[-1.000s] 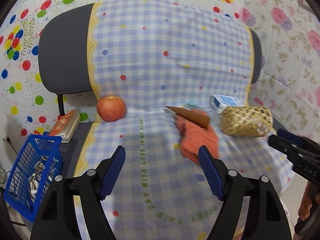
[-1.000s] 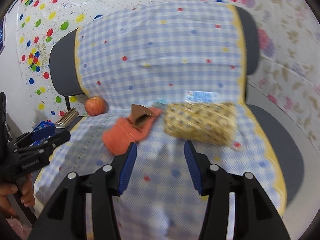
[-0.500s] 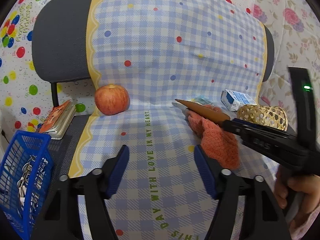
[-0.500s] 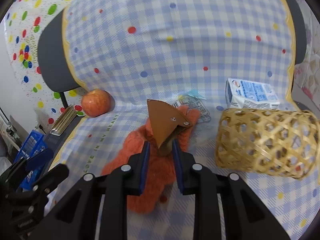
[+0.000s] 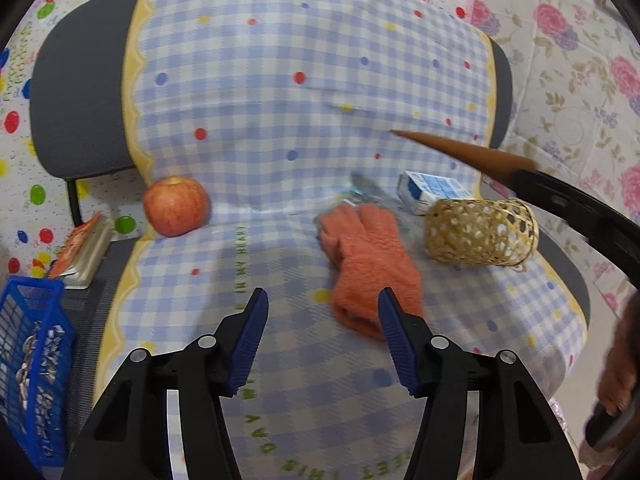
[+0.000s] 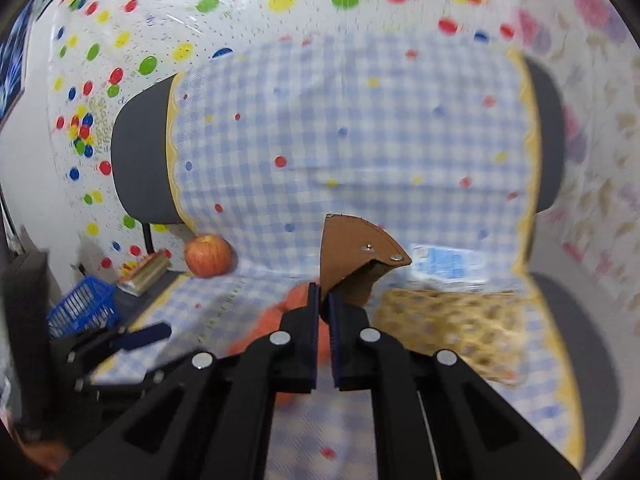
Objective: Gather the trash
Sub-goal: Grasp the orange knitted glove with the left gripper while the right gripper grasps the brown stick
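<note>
At 8 o'clock in the left wrist view a blue basket point(image 5: 30, 364) stands beside the chair point(image 5: 76, 96), with a small book point(image 5: 82, 254) just above it. The left gripper point(image 5: 322, 316) hangs low over the seat, pointing at the chair back, its jaws wide apart with nothing between them. The checked cloth point(image 5: 288, 92) covering the chair carries green lettering running toward the gripper; "DAY" can be read, the rest is blurred. A red apple point(image 5: 176, 206) sits at 9 o'clock where seat meets back. Just past the left gripper's right finger lies an orange glove point(image 5: 370, 264), a crumpled wrapper point(image 5: 360, 192) at its far end. At 3 o'clock a woven basket point(image 5: 480, 232) lies on its side, a blue-and-white carton point(image 5: 432, 194) behind it; its print is too small to read.

In the right wrist view the right gripper point(image 6: 323, 306) is raised above the seat, jaws clamped on the lower edge of a brown leather pouch point(image 6: 354, 250), a fan-shaped flap with two metal rivets, held in the air at the centre. The person's right hand point(image 5: 620, 368) shows at 4 o'clock in the left view.
</note>
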Demonstrator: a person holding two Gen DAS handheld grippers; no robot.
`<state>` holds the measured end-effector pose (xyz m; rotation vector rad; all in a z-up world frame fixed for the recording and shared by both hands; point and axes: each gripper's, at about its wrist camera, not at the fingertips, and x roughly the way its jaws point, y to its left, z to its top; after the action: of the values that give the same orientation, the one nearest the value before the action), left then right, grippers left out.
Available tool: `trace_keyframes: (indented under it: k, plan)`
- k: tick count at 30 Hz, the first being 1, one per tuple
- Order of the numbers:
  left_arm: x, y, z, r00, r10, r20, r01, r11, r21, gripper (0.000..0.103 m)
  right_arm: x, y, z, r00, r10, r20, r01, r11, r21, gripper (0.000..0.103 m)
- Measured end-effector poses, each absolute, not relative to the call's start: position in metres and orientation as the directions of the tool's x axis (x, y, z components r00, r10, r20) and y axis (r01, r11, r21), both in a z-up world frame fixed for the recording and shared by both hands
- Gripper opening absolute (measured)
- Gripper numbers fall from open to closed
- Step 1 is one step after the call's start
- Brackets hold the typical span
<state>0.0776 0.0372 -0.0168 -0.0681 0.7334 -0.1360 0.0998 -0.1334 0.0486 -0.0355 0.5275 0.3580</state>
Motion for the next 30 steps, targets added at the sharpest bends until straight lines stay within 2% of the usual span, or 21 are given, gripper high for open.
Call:
trace_keyframes:
  k: [6, 13, 15, 17, 21, 26, 30]
  plan:
    - [0.101, 0.018, -0.029, 0.695, -0.181, -0.696, 0.133, 0.983, -0.123, 0.050, 0.061, -0.160, 0.043, 0.836, 0.259, -0.483, -0.305, 0.952, -0.016, 0.005]
    - [0.159, 0.009, -0.044, 0.605, -0.226, -0.764, 0.123, 0.974, -0.190, 0.050, 0.044, -0.184, 0.035, 0.844, 0.246, -0.476, -0.275, 0.961, 0.010, 0.005]
    - [0.170, 0.009, -0.047, 0.583, -0.243, -0.775, 0.117, 0.969, -0.217, 0.043, 0.042, -0.187, 0.034, 0.843, 0.249, -0.477, -0.274, 0.961, 0.017, 0.005]
    - [0.175, 0.009, -0.047, 0.568, -0.263, -0.779, 0.118, 0.964, -0.240, 0.016, 0.040, -0.189, 0.034, 0.842, 0.253, -0.476, -0.277, 0.961, 0.021, 0.005]
    - [0.150, 0.003, -0.019, 0.664, -0.216, -0.716, 0.153, 0.976, -0.153, 0.011, 0.032, -0.191, 0.037, 0.851, 0.255, -0.459, -0.281, 0.960, 0.012, 0.005]
    - [0.089, -0.002, 0.036, 0.813, -0.144, -0.564, 0.185, 0.983, 0.017, 0.010, 0.018, -0.194, 0.050, 0.866, 0.266, -0.424, -0.282, 0.959, 0.025, 0.005]
    - [0.043, 0.000, 0.059, 0.865, -0.118, -0.488, 0.190, 0.976, 0.101, 0.011, 0.003, -0.198, 0.056, 0.860, 0.295, -0.416, -0.300, 0.952, 0.054, 0.005]
